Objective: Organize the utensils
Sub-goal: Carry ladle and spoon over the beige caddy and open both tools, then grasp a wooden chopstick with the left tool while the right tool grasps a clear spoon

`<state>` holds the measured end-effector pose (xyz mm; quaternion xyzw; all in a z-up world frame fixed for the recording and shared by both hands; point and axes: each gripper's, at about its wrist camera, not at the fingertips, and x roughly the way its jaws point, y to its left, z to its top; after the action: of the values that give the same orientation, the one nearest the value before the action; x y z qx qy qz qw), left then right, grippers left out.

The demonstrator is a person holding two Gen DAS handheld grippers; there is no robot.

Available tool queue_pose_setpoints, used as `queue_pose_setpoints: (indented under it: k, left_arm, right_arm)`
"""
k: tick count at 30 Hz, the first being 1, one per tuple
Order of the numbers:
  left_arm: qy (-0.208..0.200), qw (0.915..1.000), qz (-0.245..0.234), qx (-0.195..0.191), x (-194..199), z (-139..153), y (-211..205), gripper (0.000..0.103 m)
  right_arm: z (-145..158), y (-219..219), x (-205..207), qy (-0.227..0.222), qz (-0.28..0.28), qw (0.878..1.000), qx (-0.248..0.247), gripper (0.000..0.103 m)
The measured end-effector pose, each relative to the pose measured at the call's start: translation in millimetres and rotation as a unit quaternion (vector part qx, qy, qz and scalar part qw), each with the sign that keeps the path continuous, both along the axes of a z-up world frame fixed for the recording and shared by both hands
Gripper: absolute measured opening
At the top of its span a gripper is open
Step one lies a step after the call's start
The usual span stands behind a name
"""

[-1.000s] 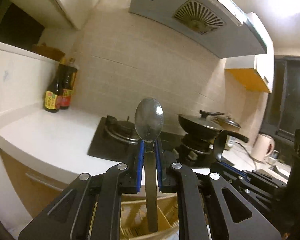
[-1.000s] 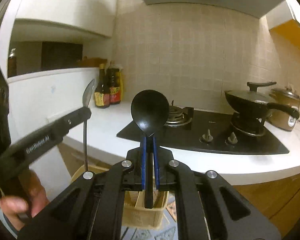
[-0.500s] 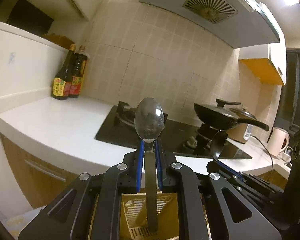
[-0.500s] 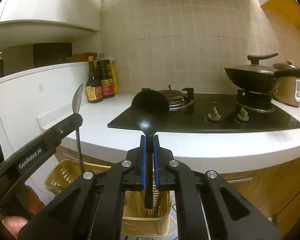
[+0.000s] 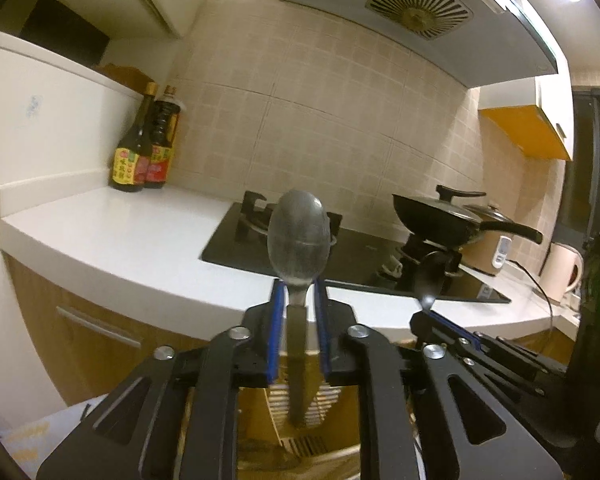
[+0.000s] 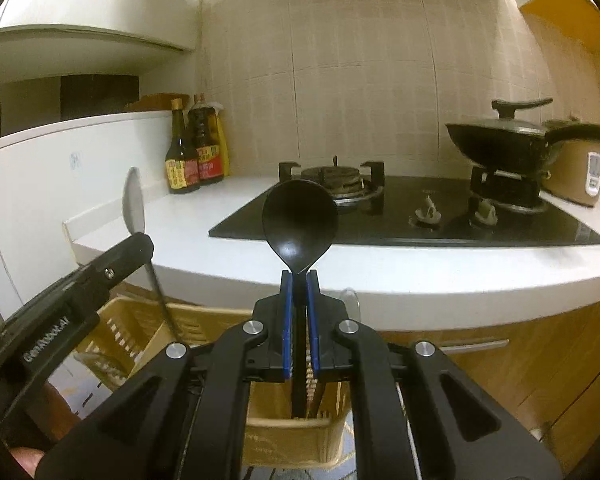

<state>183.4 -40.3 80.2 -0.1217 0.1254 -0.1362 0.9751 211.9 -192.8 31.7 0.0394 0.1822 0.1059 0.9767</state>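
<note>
My left gripper (image 5: 298, 292) is shut on a metal spoon (image 5: 298, 236), bowl up, its handle reaching down into a tan slatted utensil basket (image 5: 300, 404) below. My right gripper (image 6: 300, 280) is shut on a black plastic spoon (image 6: 299, 220), bowl up, its handle going down into a compartment of the same basket (image 6: 276, 436). In the right wrist view the left gripper (image 6: 138, 240) and its metal spoon (image 6: 134, 204) stand at the left. In the left wrist view the right gripper (image 5: 426, 312) with the black spoon (image 5: 434, 276) stands at the right.
A white counter (image 6: 220, 216) carries sauce bottles (image 6: 192, 156), a black gas hob (image 6: 420, 216), a lidded black pan (image 6: 504, 140) and a rice cooker (image 6: 580, 176). A kettle (image 5: 562, 272) stands far right. Wooden cabinet fronts (image 6: 520, 364) are below the counter.
Both grippers have moved down with their spoons; the counter now sits higher in both views and the spoon handles reach further into the basket.
</note>
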Motion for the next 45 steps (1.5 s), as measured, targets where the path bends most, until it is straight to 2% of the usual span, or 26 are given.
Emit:
queue_pose_setpoints:
  k: [2,4,7,8,9,14,20,24,27,35,41,44,45]
  left_arm:
    - [0.002,1.0,-0.005,-0.004,-3.6,1.5,2.4,0.027]
    - [0.009,0.9998,-0.014,-0.01,-7.0,4.3,5.4,0.029]
    - [0.02,0.999,-0.036,-0.017,-13.2,11.1,9.5,0.037]
    - [0.022,0.9988,-0.04,-0.017,-15.7,12.9,10.3,0.037]
    - [0.022,0.9986,-0.046,-0.016,-20.5,16.7,11.4,0.037]
    - [0.02,0.9971,-0.071,-0.017,-45.4,35.3,16.4,0.042]
    - [0.02,0.994,-0.106,-0.017,-74.5,57.3,19.8,0.046]
    - [0.031,0.9926,-0.117,-0.013,-90.1,63.0,23.5,0.047]
    - [0.055,0.9893,-0.135,-0.01,-95.2,61.1,25.7,0.047]
    - [0.107,0.9839,-0.143,0.011,-105.0,41.3,43.1,0.047]
    - [0.174,0.9769,-0.121,0.026,-97.3,9.4,73.8,0.047]
    - [0.223,0.9673,-0.113,0.043,-84.2,-13.5,83.4,0.047]
    - [0.254,0.9594,-0.111,0.054,-76.8,-26.9,84.9,0.047]
  right_arm:
    - [0.1,-4.3,-2.9,0.01,0.004,1.0,0.005,0.01]
    - [2.2,-8.4,-8.6,0.013,0.004,1.0,0.008,0.016]
    - [7.2,-14.8,-22.2,0.012,0.003,1.0,0.015,0.039]
    - [8.7,-16.0,-27.2,0.009,0.001,1.0,0.015,0.05]
    - [11.0,-17.6,-32.8,0.005,-0.002,1.0,0.015,0.052]
    - [24.9,-25.3,-61.0,0.012,-0.001,1.0,0.019,0.052]
    - [42.7,-28.7,-93.1,0.04,0.016,0.999,0.017,0.052]
    - [45.5,-25.9,-112.2,0.06,0.023,0.998,-0.001,0.052]
    - [43.4,-22.8,-123.0,0.081,0.028,0.996,-0.017,0.052]
    - [17.5,-18.1,-127.3,0.168,0.057,0.984,-0.017,0.053]
    - [-17.9,-8.2,-110.3,0.261,0.082,0.962,-0.003,0.052]
    - [-37.9,-0.3,-100.7,0.302,0.086,0.949,-0.005,0.053]
    - [-43.2,1.9,-97.8,0.314,0.088,0.945,-0.005,0.052]
